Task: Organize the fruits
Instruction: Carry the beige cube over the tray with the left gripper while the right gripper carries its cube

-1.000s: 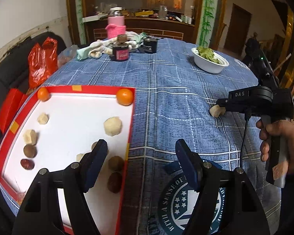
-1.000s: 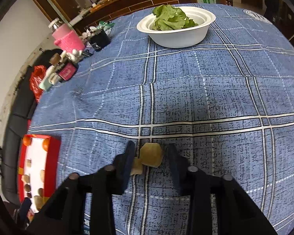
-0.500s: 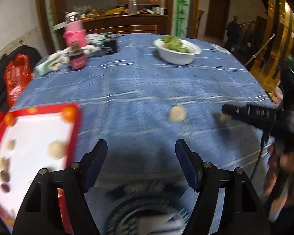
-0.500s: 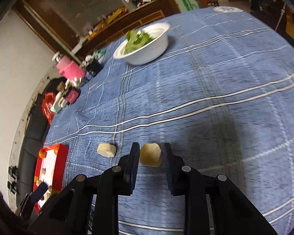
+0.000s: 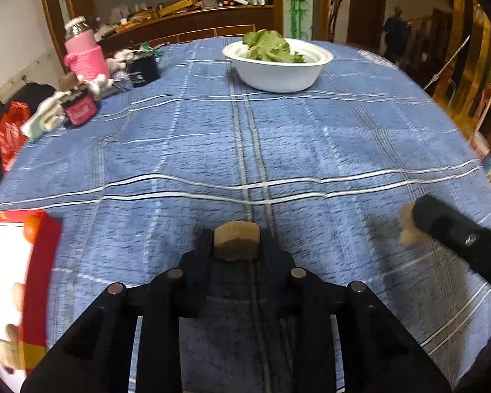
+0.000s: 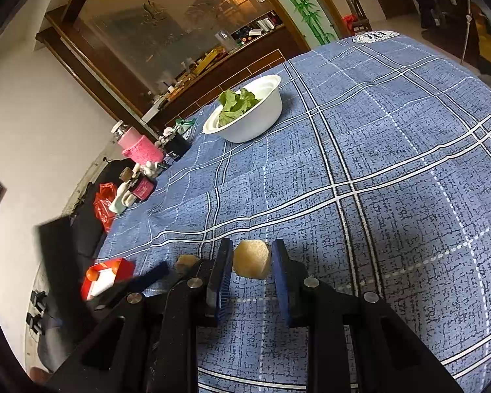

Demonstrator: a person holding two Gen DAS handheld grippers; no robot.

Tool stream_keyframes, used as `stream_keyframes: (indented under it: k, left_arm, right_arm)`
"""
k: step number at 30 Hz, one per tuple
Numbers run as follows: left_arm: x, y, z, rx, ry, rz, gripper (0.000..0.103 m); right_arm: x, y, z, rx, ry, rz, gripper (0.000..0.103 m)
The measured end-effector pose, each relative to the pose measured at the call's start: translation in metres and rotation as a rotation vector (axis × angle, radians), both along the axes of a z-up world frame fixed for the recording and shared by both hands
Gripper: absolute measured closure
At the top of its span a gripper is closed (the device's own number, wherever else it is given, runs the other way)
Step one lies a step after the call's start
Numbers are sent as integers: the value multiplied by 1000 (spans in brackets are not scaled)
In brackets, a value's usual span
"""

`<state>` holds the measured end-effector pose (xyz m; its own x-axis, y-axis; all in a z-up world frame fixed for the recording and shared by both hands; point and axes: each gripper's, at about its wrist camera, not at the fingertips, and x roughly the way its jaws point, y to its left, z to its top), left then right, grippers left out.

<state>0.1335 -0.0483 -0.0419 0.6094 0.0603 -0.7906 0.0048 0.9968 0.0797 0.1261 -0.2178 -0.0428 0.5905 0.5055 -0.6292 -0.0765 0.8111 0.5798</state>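
The left gripper (image 5: 236,240) is closing its jaws on a tan fruit piece (image 5: 236,240) over the blue plaid tablecloth (image 5: 278,137), while the right gripper's black finger (image 5: 455,229) is apparently pressing a blurred pale piece (image 5: 407,227), and the red-rimmed tray (image 5: 44,255) is sitting at left.

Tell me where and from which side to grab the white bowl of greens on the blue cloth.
Take the white bowl at its rim, on the near side, coming from above with one finger inside and one outside. Its flared wall looks too wide to span, and the greens heap toward the far left, so the near rim is probably the clearest spot.
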Motion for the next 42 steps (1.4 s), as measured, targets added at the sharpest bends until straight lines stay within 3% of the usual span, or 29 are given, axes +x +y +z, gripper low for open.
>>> stream_keyframes:
  k: [10, 20, 30, 42]
  left_arm:
    - [-61, 30, 27, 5, -49, 48, 78]
    - [-104, 64, 30, -62, -46, 67, 78]
    - [-129, 75, 38, -106, -62, 54, 78]
    - [-146, 115, 49, -134, -92, 124, 78]
  right_arm:
    - [-7, 21, 8, -110, -21, 27, 78]
    - [-70, 62, 30, -209, -64, 108, 78]
    - [-105, 75, 44, -257, -80, 130, 78]
    - [-114, 115, 54, -274, -114, 200, 78]
